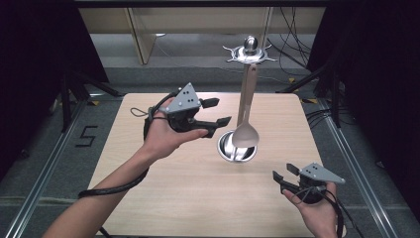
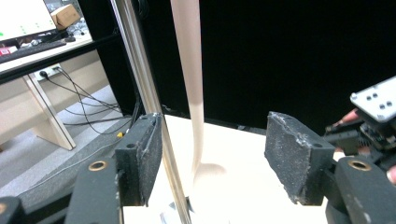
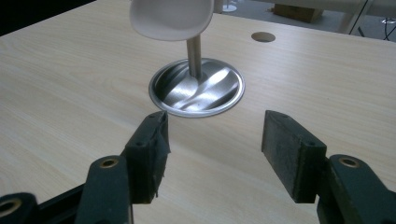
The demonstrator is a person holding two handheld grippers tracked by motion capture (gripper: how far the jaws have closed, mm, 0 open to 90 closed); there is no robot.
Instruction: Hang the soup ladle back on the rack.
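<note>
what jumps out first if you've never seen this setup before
The eye goes first to the tall metal stand near the middle of the wooden table, with a pale spoon hanging bowl-down from its top hooks, just above the round steel base. Next come the two open hand-held grippers: the left hand-held gripper raised beside the spoon, the right hand-held gripper low near the table's right front corner.

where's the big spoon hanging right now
In the high view the spoon hangs mid-table from the stand's top, its bowl over the round steel base, just right of the left gripper.
</note>
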